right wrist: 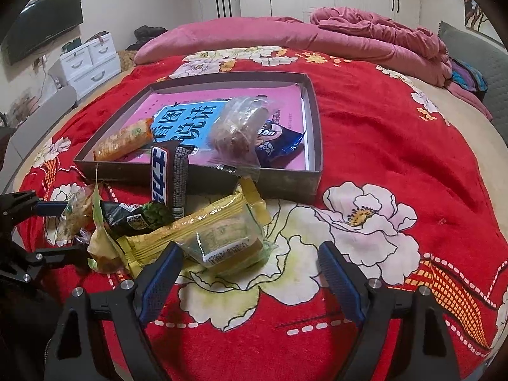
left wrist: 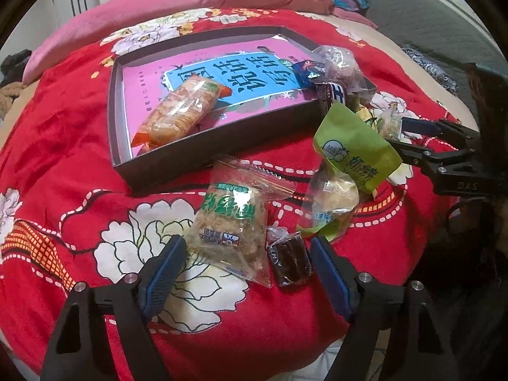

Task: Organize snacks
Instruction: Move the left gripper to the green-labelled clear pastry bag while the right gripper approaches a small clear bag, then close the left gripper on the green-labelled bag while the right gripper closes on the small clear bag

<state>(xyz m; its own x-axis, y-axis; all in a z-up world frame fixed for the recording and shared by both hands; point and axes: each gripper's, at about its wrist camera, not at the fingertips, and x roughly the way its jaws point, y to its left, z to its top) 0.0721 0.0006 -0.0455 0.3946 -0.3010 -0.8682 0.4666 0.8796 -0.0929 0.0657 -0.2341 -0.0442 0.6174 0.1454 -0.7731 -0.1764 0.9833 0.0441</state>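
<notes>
While L gripper (left wrist: 247, 273) gapes, snacks (left wrist: 233, 222) prob. untouched.

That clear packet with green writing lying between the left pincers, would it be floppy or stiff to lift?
The clear packet probably has loose, crinkly film edges that flop, around a firmer block inside. It looks light and may slip on smooth plastic. The left gripper stands open around it.

Left gripper (left wrist: 246, 273) and right gripper (right wrist: 249, 273) angle downward (jaws spread, empty).
</notes>
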